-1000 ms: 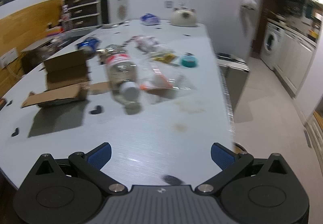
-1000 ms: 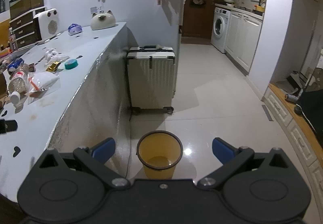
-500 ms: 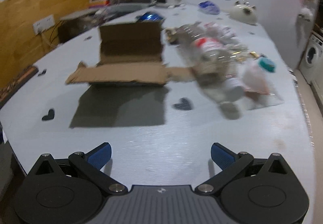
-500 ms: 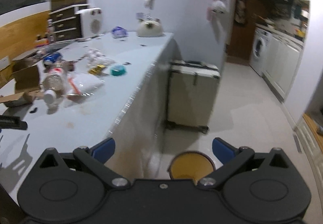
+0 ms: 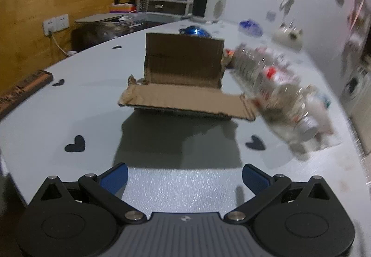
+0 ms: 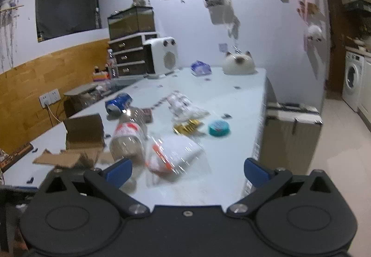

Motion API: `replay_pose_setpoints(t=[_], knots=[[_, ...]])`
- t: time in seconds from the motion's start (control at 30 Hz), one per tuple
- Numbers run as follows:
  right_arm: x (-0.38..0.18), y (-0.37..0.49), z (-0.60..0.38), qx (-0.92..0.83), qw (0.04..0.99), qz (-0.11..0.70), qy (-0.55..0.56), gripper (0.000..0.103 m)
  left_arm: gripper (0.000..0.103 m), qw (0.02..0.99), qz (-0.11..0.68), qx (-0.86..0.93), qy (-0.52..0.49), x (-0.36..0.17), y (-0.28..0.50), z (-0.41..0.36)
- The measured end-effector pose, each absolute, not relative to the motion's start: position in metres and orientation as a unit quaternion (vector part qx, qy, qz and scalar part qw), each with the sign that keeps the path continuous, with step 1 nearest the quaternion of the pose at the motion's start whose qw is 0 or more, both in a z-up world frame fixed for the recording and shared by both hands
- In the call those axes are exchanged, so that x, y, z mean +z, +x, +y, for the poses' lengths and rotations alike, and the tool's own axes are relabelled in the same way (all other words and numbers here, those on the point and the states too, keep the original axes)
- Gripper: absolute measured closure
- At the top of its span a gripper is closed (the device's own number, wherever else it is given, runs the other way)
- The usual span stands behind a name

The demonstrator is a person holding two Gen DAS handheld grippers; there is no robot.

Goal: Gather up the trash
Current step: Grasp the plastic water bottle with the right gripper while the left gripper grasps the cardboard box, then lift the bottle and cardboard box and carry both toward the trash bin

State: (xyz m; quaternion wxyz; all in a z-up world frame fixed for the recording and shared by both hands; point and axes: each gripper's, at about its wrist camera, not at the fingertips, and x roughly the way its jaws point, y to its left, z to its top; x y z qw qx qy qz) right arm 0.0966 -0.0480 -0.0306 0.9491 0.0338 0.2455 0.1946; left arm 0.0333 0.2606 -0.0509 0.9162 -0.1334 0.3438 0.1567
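A torn brown cardboard box [image 5: 185, 78] lies on the pale table [image 5: 92, 85], straight ahead of my open, empty left gripper [image 5: 185, 178]. A clear plastic bottle [image 5: 273, 92] with a red label lies on its side to the box's right. In the right wrist view the box [image 6: 81, 138], the bottle [image 6: 129, 138], a clear plastic bag [image 6: 176, 152], a gold wrapper [image 6: 187, 127], a teal lid [image 6: 219, 128] and a blue can [image 6: 118, 104] lie ahead of my open, empty right gripper [image 6: 187, 170].
A white heater [image 6: 162, 57], a drawer unit [image 6: 129, 55] and a cat-shaped object [image 6: 238, 63] stand at the table's far end. A suitcase [image 6: 292, 134] stands on the floor beside the table's right edge. A washing machine [image 6: 352, 80] is at far right.
My left gripper has swung left and closer, from the bottle to facing the cardboard box. My right gripper has swung from the floor and the yellow bin up to the table's trash.
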Motion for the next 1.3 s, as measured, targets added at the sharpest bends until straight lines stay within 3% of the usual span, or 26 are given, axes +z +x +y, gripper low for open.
replay_pose_setpoints(t=[0.37, 0.43, 0.67, 0.83, 0.93, 1.0, 1.07, 1.13, 1.3], knots=[[-0.053, 0.136, 0.015, 0.254, 0.93, 0.265, 0.035, 0.001, 0.003, 0.882, 0.204, 0.108, -0.411, -0.055, 0.014, 0.317], [-0.057, 0.141, 0.023, 0.257, 0.928, 0.267, 0.035, 0.012, 0.007, 0.871, 0.178, 0.095, -0.448, -0.057, 0.017, 0.321], [-0.068, 0.148, 0.048, 0.298, 0.912, 0.282, 0.014, 0.034, 0.026, 0.82, 0.129, 0.1, -0.549, -0.073, 0.037, 0.319], [-0.077, 0.161, 0.068, 0.31, 0.902, 0.301, -0.003, 0.049, 0.034, 0.816, 0.121, 0.114, -0.554, -0.074, 0.046, 0.32], [-0.082, 0.166, 0.079, 0.308, 0.899, 0.311, -0.011, 0.049, 0.051, 0.819, 0.136, 0.133, -0.541, -0.075, 0.051, 0.32], [-0.085, 0.168, 0.084, 0.306, 0.899, 0.313, -0.016, 0.05, 0.068, 0.819, 0.145, 0.144, -0.535, -0.077, 0.056, 0.322], [-0.087, 0.168, 0.087, 0.308, 0.899, 0.311, -0.016, 0.05, 0.074, 0.829, 0.152, 0.142, -0.519, -0.076, 0.059, 0.323], [-0.087, 0.168, 0.086, 0.311, 0.897, 0.313, -0.016, 0.06, 0.077, 0.843, 0.157, 0.147, -0.492, -0.072, 0.059, 0.322], [-0.085, 0.163, 0.077, 0.311, 0.894, 0.322, -0.008, 0.064, 0.087, 0.886, 0.158, 0.149, -0.41, -0.055, 0.057, 0.308]])
